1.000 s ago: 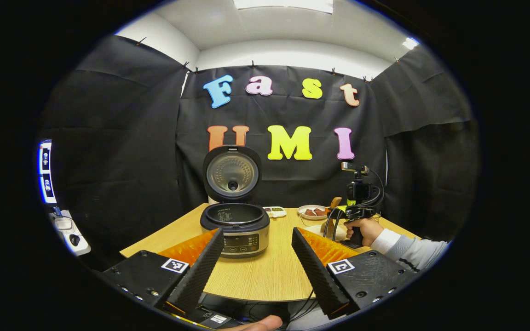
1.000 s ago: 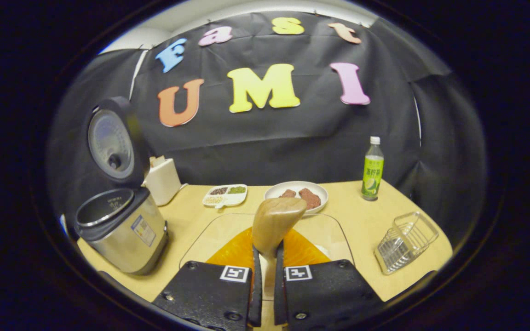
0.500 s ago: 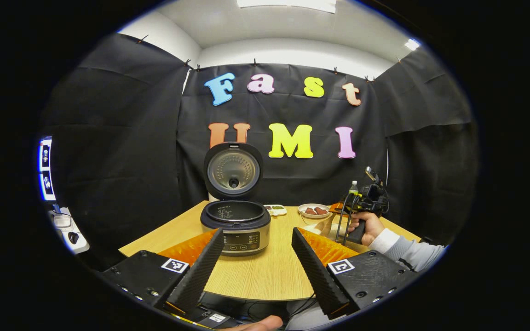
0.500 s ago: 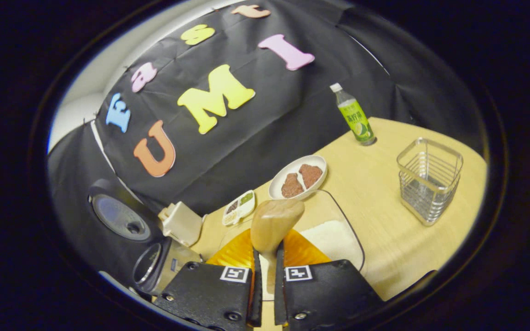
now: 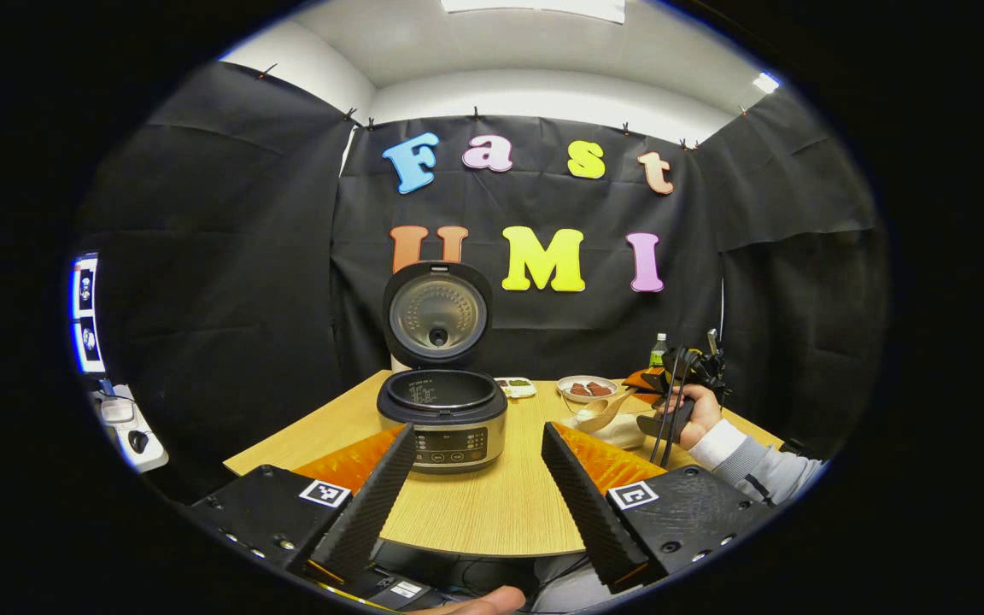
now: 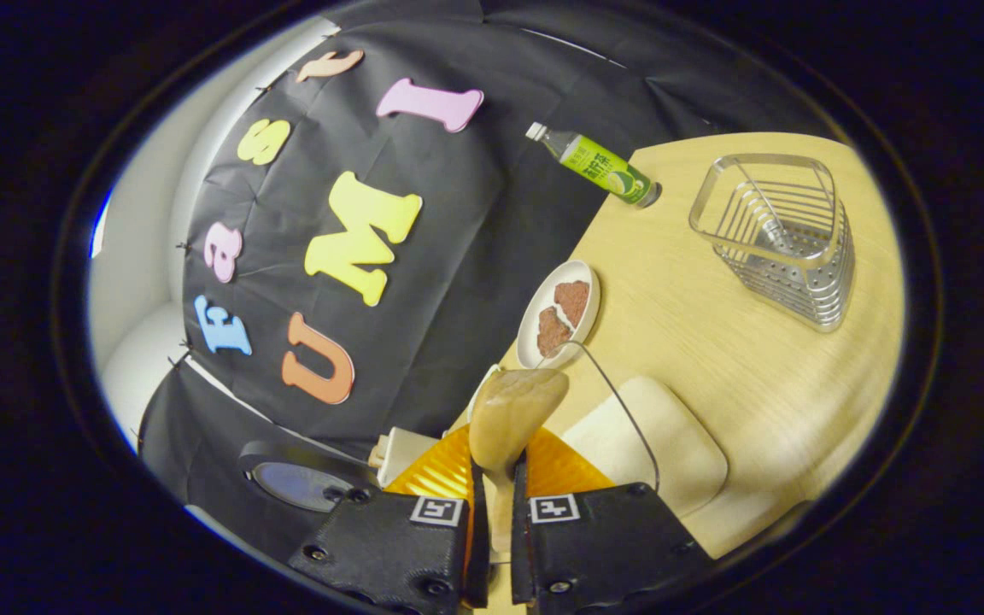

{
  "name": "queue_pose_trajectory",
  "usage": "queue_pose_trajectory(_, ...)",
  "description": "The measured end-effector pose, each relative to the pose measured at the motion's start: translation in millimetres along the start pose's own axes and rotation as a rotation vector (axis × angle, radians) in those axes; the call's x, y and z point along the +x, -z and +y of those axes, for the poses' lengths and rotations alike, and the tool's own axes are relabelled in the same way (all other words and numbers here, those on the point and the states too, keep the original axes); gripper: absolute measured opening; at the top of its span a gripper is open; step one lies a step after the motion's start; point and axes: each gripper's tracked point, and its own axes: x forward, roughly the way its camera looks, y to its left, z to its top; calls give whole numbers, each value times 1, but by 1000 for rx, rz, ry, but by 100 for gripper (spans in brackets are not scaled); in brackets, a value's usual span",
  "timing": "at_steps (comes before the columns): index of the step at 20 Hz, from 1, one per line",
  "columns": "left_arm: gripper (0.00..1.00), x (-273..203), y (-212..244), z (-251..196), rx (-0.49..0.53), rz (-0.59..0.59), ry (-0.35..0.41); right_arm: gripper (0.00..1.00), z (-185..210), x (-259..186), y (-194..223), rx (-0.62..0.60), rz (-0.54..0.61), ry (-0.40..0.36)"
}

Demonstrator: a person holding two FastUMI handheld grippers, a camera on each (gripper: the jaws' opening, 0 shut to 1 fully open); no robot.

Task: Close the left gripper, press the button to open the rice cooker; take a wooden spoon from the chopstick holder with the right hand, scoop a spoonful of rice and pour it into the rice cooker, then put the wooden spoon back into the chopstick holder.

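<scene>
Rolling hard to one side, the right gripper (image 6: 492, 534) clamps the handle of the wooden spoon (image 6: 513, 414) between both fingers, its bowl hanging over the glass dish of rice (image 6: 654, 444). The scooping step looks in hand; next the bowl must dip into the grains, level out, then travel to the rice cooker (image 5: 442, 414), whose lid stands up (button step evidently finished). The left gripper (image 5: 479, 487) waits near the table edge, fingers spread wide and empty. Counted on the table (image 6: 714, 282): one cooker, one spoon, one wire chopstick holder (image 6: 778, 235), one green bottle (image 6: 599, 164), one plate (image 6: 560, 316).
</scene>
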Motion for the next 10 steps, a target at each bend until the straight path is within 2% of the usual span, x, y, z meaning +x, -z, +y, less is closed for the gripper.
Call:
queue_pose_trajectory(6, 94, -2, -2, 0, 10, -1, -7, 15, 7, -19, -20, 245, -17, -89)
queue_pose_trajectory(10, 95, -6, -5, 0, 9, -3, -9, 15, 29, -26, -23, 338, 0, -142)
